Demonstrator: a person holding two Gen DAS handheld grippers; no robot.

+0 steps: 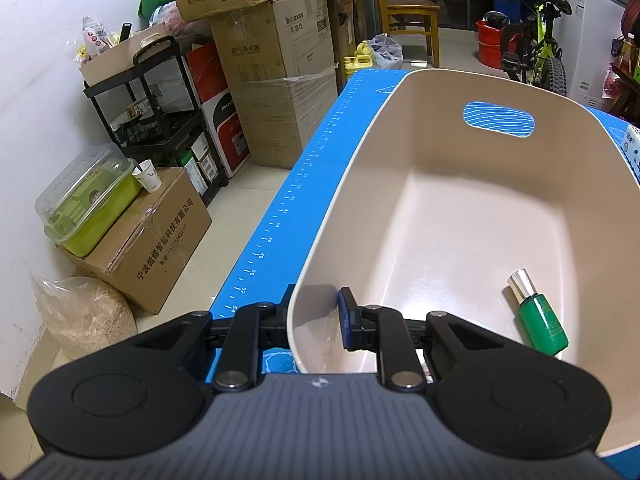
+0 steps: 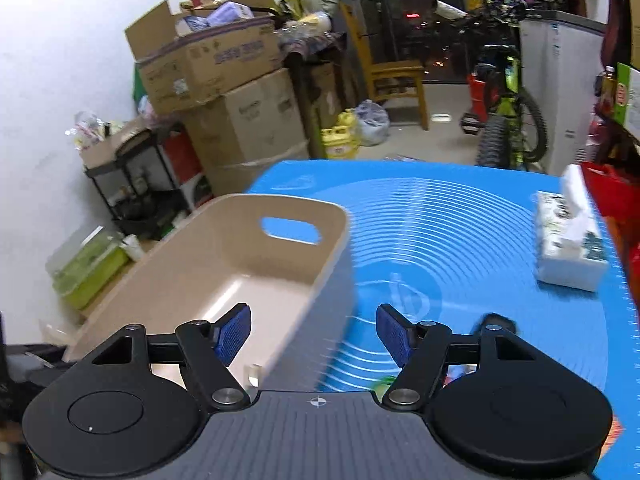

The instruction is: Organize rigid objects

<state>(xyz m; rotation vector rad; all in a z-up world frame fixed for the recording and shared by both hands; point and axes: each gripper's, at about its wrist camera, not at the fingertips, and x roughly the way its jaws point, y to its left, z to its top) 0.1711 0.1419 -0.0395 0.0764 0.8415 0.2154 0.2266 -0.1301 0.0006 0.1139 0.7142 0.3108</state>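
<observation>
A beige plastic bin (image 1: 400,128) with a handle slot stands on the blue mat (image 1: 304,184). My left gripper (image 1: 316,316) is shut on the bin's near wall, one finger inside and one outside. A green bottle with a silver cap (image 1: 540,316) lies on the bin floor at the right. In the right wrist view the bin (image 2: 320,256) is at the left, and my right gripper (image 2: 314,334) is open and empty above the bin's right wall and the mat (image 2: 460,240). A small clear object (image 2: 253,376) shows in the bin near the gripper, blurred.
A tissue box (image 2: 568,240) sits on the mat at the right. Stacked cardboard boxes (image 1: 276,68), a black cart (image 1: 160,120) and a green container (image 1: 92,200) stand on the floor left of the table. A bicycle (image 1: 536,44) and a wooden chair (image 1: 408,12) are farther back.
</observation>
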